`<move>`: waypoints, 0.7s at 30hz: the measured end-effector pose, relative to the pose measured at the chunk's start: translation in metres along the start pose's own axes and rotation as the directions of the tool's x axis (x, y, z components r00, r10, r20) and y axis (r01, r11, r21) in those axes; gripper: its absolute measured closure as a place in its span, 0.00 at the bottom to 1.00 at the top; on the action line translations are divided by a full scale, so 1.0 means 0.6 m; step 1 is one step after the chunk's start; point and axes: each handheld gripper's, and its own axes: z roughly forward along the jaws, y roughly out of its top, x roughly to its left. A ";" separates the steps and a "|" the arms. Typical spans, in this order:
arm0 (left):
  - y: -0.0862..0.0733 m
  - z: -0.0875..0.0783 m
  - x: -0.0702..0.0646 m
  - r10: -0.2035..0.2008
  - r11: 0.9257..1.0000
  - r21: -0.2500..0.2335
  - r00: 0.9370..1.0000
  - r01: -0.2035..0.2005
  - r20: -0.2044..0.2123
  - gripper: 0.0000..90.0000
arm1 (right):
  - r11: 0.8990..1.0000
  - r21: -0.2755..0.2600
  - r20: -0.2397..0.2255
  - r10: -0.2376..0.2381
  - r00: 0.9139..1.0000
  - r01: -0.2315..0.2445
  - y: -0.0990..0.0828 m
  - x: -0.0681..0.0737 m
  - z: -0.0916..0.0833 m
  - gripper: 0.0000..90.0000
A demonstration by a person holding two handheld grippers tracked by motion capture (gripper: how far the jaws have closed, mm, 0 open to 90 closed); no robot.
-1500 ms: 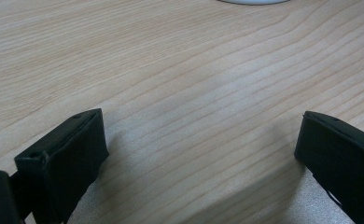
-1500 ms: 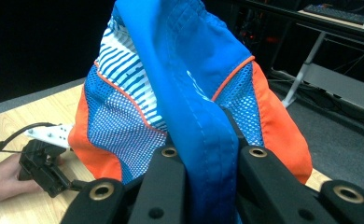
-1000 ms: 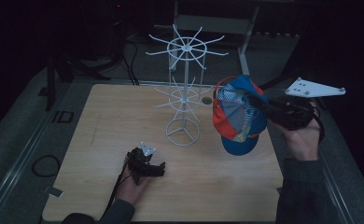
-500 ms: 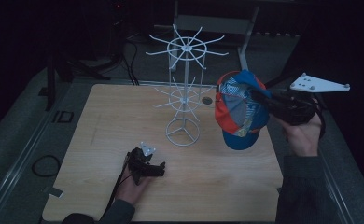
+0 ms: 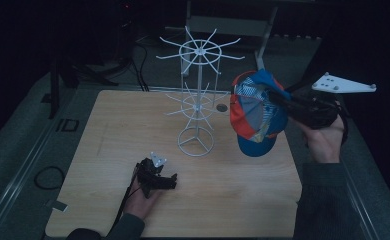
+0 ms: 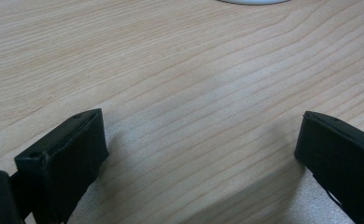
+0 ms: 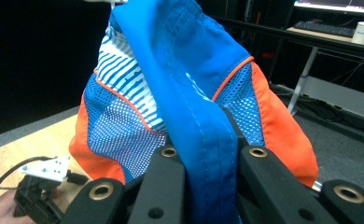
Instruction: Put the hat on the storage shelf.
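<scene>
Blue-and-orange baseball cap (image 5: 255, 112) hung brim-down, clamped in my right gripper (image 5: 283, 102); my left gripper (image 5: 170, 181) rested wide apart on the table (image 5: 108, 130).

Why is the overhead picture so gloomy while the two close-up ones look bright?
High view: dim and bluish, the surroundings nearly black, though the white wire rack and cap stay readable. Left gripper view: evenly lit wood table, sharp grain, soft shadows beneath the jaws. Right gripper view: the cap bright and crisp, the background dark and softer.
</scene>
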 end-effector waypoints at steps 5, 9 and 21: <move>0.000 0.000 0.000 0.000 1.000 0.000 1.000 0.000 0.000 0.03 | 1.000 -0.013 -0.004 0.015 1.000 -0.015 0.007 -0.006 -0.001 0.94; 0.000 0.000 0.000 0.001 1.000 0.000 1.000 -0.001 0.000 0.03 | 0.999 -0.032 -0.006 0.022 1.000 -0.022 0.012 -0.009 -0.002 0.94; 0.000 0.000 0.000 0.000 1.000 0.001 1.000 0.000 0.000 0.03 | 0.998 -0.061 -0.001 0.032 0.999 -0.032 0.029 -0.011 -0.002 0.94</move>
